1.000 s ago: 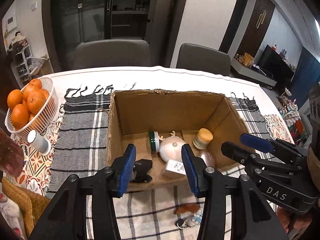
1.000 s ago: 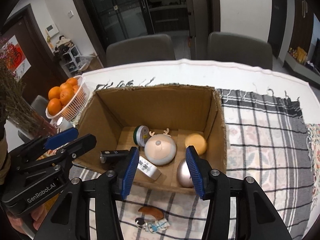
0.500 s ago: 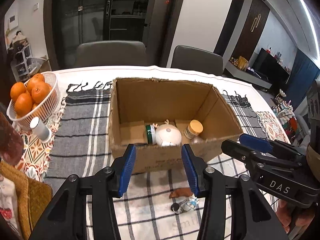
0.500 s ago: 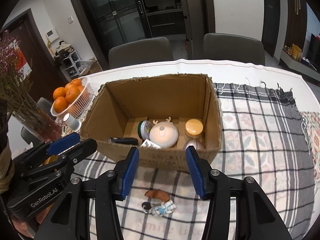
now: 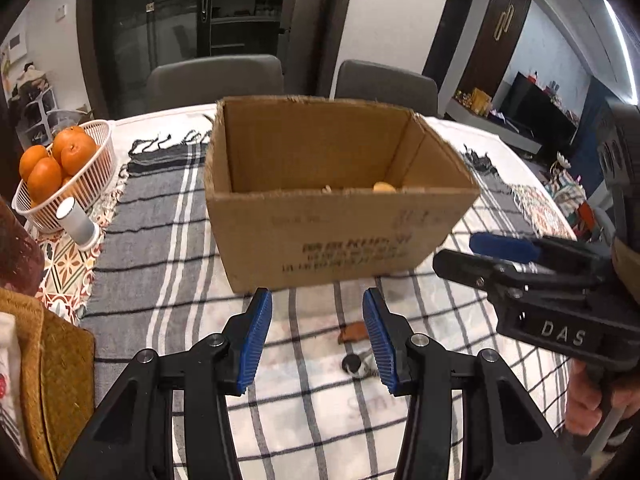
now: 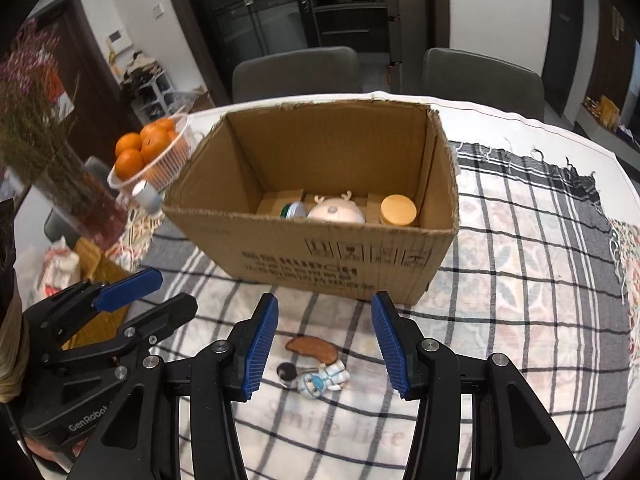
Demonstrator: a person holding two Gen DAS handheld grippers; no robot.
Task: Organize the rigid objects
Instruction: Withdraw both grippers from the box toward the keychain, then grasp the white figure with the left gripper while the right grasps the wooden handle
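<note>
An open cardboard box (image 5: 340, 216) (image 6: 320, 256) stands on the checked cloth. Inside it I see a white dome with antlers (image 6: 335, 213), a jar with a yellow lid (image 6: 398, 210) and a green-rimmed tin (image 6: 294, 211). In front of the box lie a brown crescent piece (image 6: 312, 349) (image 5: 354, 334) and a small figurine keychain (image 6: 322, 380) with a black disc (image 6: 286, 372). My right gripper (image 6: 325, 300) (image 5: 460, 250) hovers open above the keychain, empty. To its left, my left gripper (image 5: 316, 298) (image 6: 176, 290) is open too, holding nothing.
A white basket of oranges (image 5: 60, 168) and a white cylinder (image 5: 78, 222) sit left of the box. A vase of dried flowers (image 6: 80, 200) and a woven mat (image 5: 52, 380) are at the near left. Two grey chairs (image 6: 296, 72) stand behind the table.
Both grippers have drawn back from over the box toward the near table edge and sunk a little. The box's front wall now hides most of its contents. The keychain shows between the right fingers.
</note>
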